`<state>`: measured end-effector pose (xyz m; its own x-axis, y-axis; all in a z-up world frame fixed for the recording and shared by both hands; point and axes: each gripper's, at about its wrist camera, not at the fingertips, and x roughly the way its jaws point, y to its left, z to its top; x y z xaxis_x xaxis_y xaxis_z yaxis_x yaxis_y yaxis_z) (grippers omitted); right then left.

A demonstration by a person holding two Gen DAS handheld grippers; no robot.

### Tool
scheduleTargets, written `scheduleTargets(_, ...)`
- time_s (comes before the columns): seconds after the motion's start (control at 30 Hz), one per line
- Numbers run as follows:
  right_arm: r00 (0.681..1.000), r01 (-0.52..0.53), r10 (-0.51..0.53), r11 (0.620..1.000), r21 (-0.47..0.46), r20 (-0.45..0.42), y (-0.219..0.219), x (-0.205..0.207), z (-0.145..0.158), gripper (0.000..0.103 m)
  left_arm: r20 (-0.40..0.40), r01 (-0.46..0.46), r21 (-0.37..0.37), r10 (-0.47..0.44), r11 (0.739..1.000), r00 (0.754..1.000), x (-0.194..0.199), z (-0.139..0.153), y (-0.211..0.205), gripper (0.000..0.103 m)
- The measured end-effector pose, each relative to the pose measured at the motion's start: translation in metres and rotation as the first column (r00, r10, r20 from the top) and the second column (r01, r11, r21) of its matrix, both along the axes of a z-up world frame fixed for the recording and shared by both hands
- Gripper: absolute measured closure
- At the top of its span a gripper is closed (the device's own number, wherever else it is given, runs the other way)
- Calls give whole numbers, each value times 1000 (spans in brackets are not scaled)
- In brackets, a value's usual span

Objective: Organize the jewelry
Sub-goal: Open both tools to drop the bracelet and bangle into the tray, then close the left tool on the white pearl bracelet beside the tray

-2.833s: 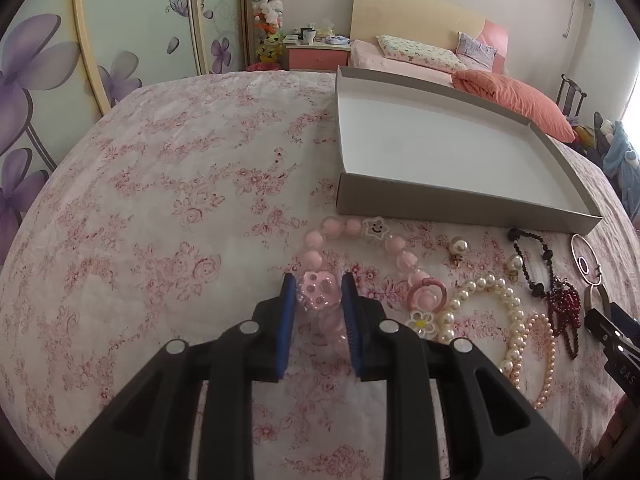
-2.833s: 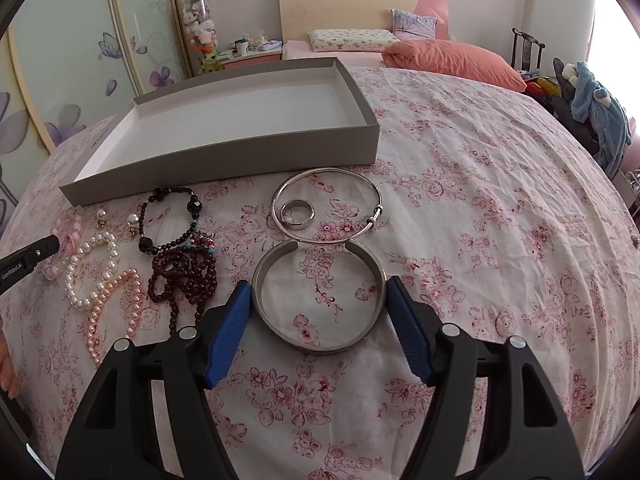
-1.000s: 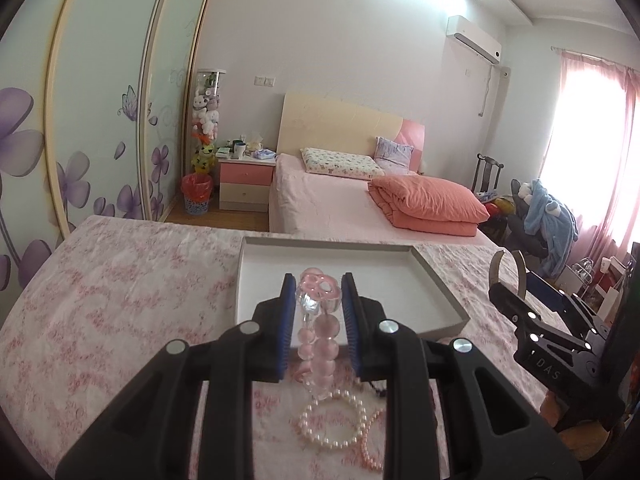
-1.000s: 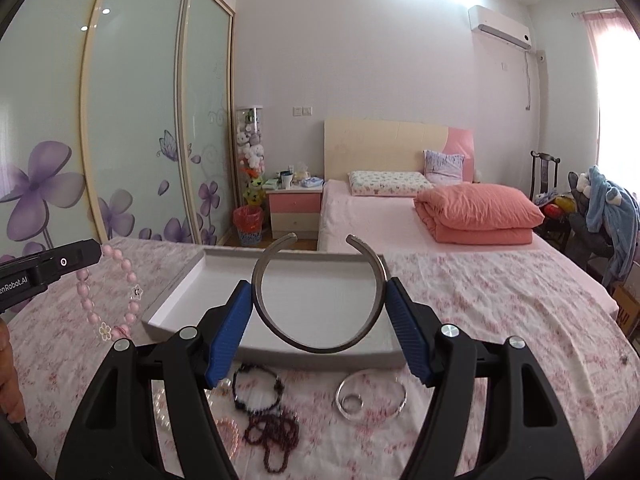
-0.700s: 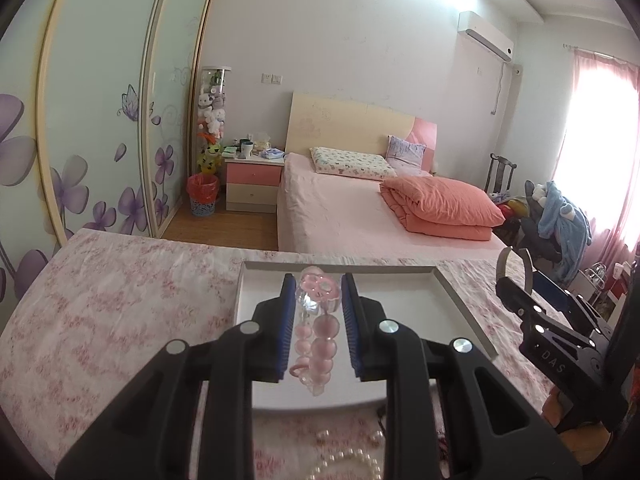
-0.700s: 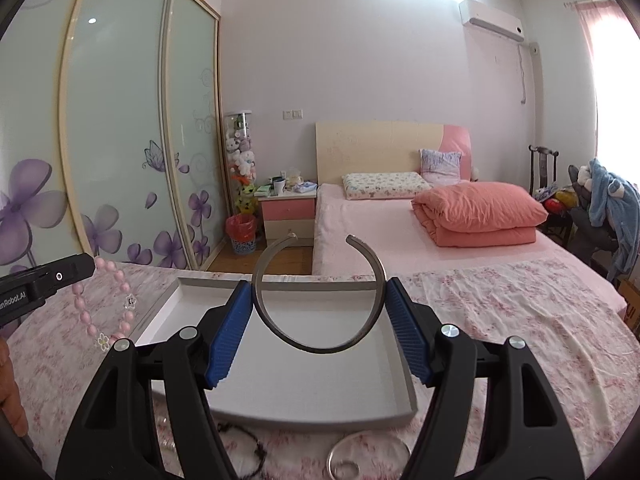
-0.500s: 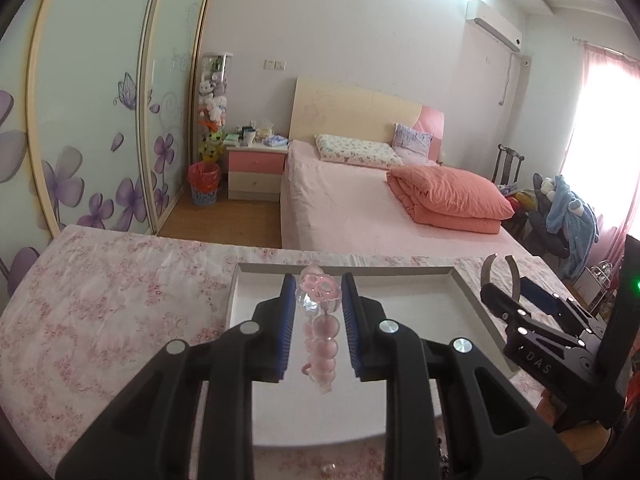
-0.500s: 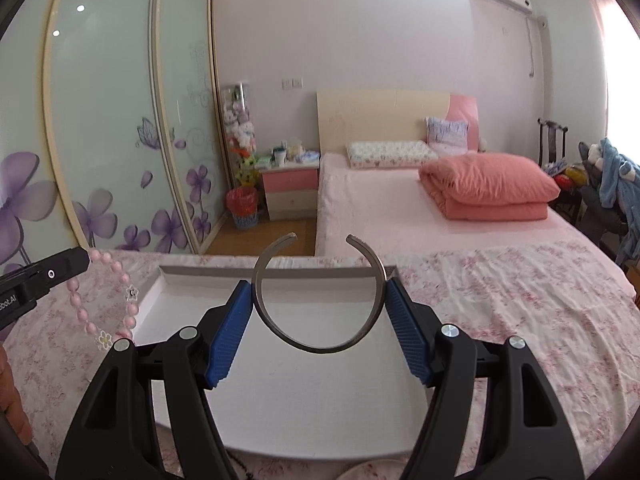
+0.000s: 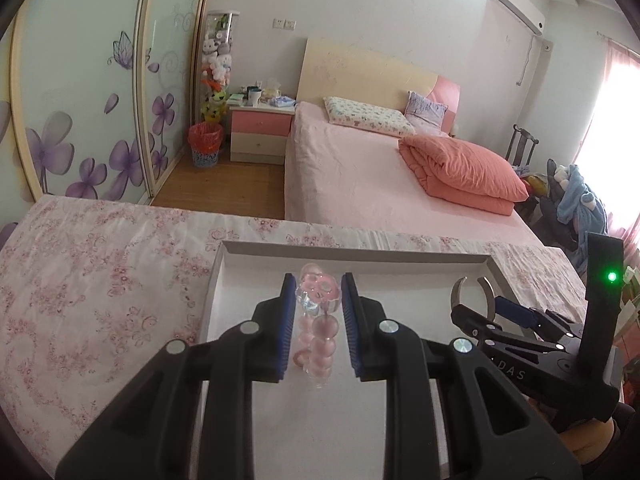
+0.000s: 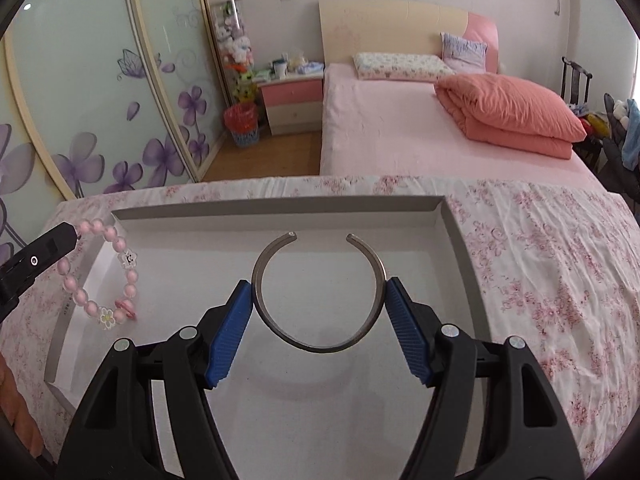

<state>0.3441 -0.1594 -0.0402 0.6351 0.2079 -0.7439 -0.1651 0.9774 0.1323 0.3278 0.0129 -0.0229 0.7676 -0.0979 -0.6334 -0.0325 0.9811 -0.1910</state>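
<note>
Pink bead bracelet (image 9: 316,320), left wrist view: clamped at its flower charm between the narrow-set blue pads of the left gripper (image 9: 314,304), the bead strand hanging down toward the camera, long axis along the fingers. Compared with a second ago, the white tray (image 9: 256,264) now fills the lower frame under the fingers; the pearl strands once visible below are out of view. The gripper tilts downward over the tray's left half, above the flowered bedspread (image 9: 100,280). At the right edge the right gripper (image 9: 474,300) shows side-on with the cuff's two tips poking up.

Right wrist view: silver open cuff (image 10: 320,292) is pinched across its width by the widely spread pads of the right gripper (image 10: 320,320); its gap faces away from the camera toward the tray's far wall (image 10: 280,204), its plane roughly level with the fingers. A second ago it hung against the bedroom wall; now it sits low over the tray floor, gripper pitched down. At left, the left gripper (image 10: 44,252) holds the pink bracelet (image 10: 104,276) looped downward over the tray's left rim.
</note>
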Motion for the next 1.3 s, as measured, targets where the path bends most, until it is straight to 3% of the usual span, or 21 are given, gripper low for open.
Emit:
scheduleTargets(0.17, 1000, 0, 0, 1000, 0, -23, -3, 2, -1, 34, -28, -3, 3, 3, 1000, 1000, 9, -11, 1, 79)
scheduleTargets(0.27, 1000, 5, -6, 1000, 12, 17, -6, -2, 7, 26, -34, -13, -21, 13, 1000, 999, 9, -13, 6, 73)
scheduleTargets(0.33, 999, 16, -17, 999, 28, 42, -12, -6, 13, 26, -26, -25, -22, 24, 999, 999, 7, -10, 9, 69)
scheduleTargets(0.57, 995, 38, -44, 997, 66, 93, -30, -18, 29, 26, -6, -42, -31, 42, 999, 999, -11, 3, 19, 68)
scheduleTargets(0.83, 988, 27, -40, 996, 88, 151, -46, -62, 45, 26, 24, -18, -11, 19, 1000, 1000, -65, 14, 18, 58)
scheduleTargets(0.97, 988, 14, -25, 998, 68, 151, -59, -96, 41, 26, 34, 19, 3, -19, 1000, 999, -109, 12, 17, 48)
scheduleTargets(1.3, 999, 0, 2, 999, -33, 40, -80, -152, -2, 20, 2, 72, 39, -72, 997, 997, -194, -17, 17, 30)
